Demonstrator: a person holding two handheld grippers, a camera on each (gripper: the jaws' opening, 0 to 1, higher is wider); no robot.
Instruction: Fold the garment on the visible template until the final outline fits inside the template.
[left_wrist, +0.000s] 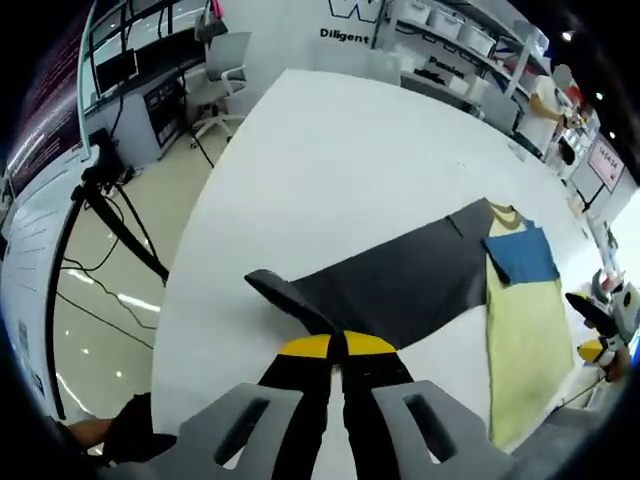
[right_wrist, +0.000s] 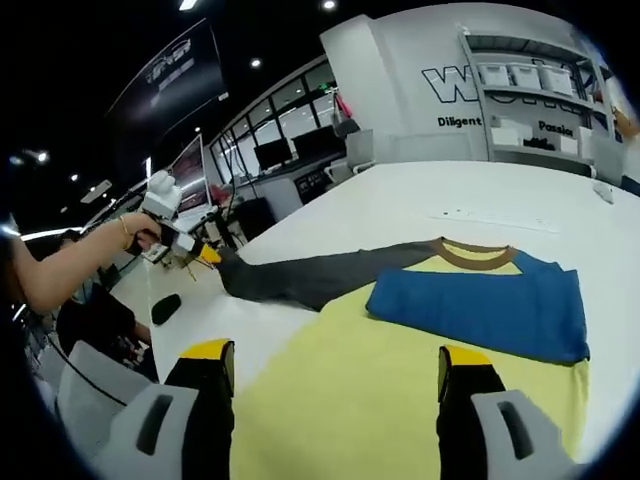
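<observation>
A shirt lies on the white table (left_wrist: 330, 160). It has a yellow body (left_wrist: 525, 330), a brown collar (right_wrist: 475, 255), a blue sleeve (left_wrist: 520, 255) folded across the chest, and a dark grey sleeve (left_wrist: 400, 280) stretched out sideways. My left gripper (left_wrist: 337, 345) is shut on the cuff end of the grey sleeve, lifting it slightly. In the right gripper view, my right gripper (right_wrist: 335, 365) is open, hovering over the yellow body (right_wrist: 340, 400) just short of the blue sleeve (right_wrist: 480, 305). The grey sleeve (right_wrist: 310, 275) runs left to the left gripper (right_wrist: 205, 255), held by a hand.
An office chair (left_wrist: 225, 70) and a tripod (left_wrist: 100, 190) stand on the floor beyond the table's left edge. Shelves with bins (left_wrist: 470, 40) line the far wall. A small black object (right_wrist: 165, 308) lies near the table edge. The right gripper (left_wrist: 598, 330) shows at the far right.
</observation>
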